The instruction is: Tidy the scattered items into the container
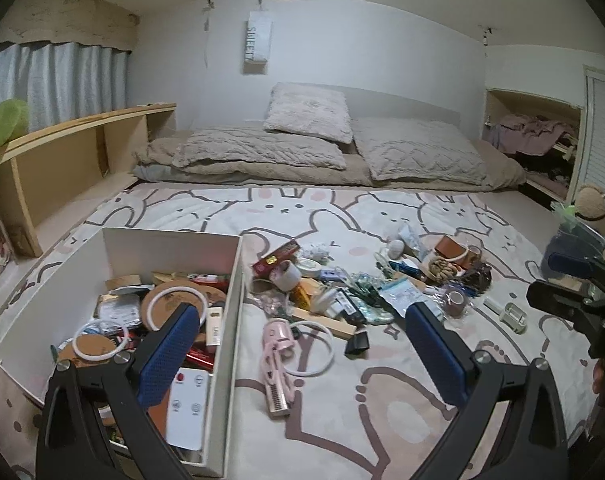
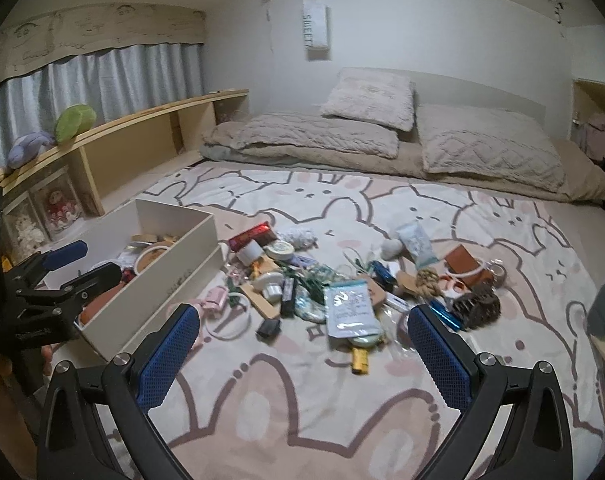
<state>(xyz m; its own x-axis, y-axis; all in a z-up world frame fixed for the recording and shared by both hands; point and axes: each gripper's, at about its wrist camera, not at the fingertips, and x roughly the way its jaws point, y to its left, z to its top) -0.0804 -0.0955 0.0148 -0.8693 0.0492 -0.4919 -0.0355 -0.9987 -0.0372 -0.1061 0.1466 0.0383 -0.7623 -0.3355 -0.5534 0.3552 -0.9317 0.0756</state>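
A white open box [image 1: 174,248] stands on the bunny-print blanket at the left, holding cork coasters, white rings and a white remote [image 1: 188,412]. Right of it lies a scattered pile [image 1: 342,284] of small items. Nearest me are a pink hair tool [image 1: 276,360], a white ring [image 1: 322,350] and a black clip [image 1: 357,344]. My left gripper [image 1: 302,312] is open and empty, its left finger over the box. My right gripper [image 2: 304,312] is open and empty, above a clear pouch [image 2: 348,308], a yellow item [image 2: 359,358] and a brown hair claw [image 2: 478,308].
Folded bedding and pillows [image 1: 310,148] fill the back. A wooden shelf [image 1: 74,148] with plush toys runs along the left wall. A closet nook [image 1: 534,148] and a teddy [image 1: 594,208] are at the right. Bare blanket [image 2: 302,400] lies in front of the pile.
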